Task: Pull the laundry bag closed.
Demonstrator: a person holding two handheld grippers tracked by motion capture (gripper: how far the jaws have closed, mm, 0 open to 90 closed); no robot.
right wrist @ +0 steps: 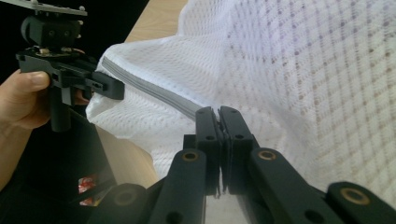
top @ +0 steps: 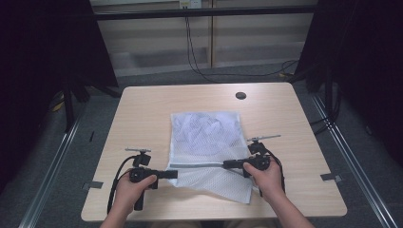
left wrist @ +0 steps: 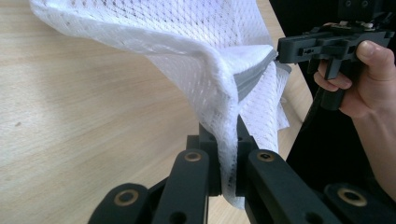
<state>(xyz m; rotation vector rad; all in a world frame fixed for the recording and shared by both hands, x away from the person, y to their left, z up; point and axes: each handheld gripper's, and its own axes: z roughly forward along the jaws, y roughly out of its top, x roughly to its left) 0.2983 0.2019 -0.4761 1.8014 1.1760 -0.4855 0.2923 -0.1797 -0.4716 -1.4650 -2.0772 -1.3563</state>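
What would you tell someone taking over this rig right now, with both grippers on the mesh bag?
Left gripper: shut on the white mesh bag at the left end of its grey zipper.
Right gripper: shut on the zipper's right end.
The bag lies flat on the wooden table, with something pale inside; the zipper edge is lifted taut between the grippers.
Done: both ends gripped.
Left: probably working the zipper; I cannot tell whether it is open or closed.

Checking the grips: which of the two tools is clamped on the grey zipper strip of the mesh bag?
The right tool: its jaws pinch the grey zipper strip. The left tool grips white mesh bag fabric.
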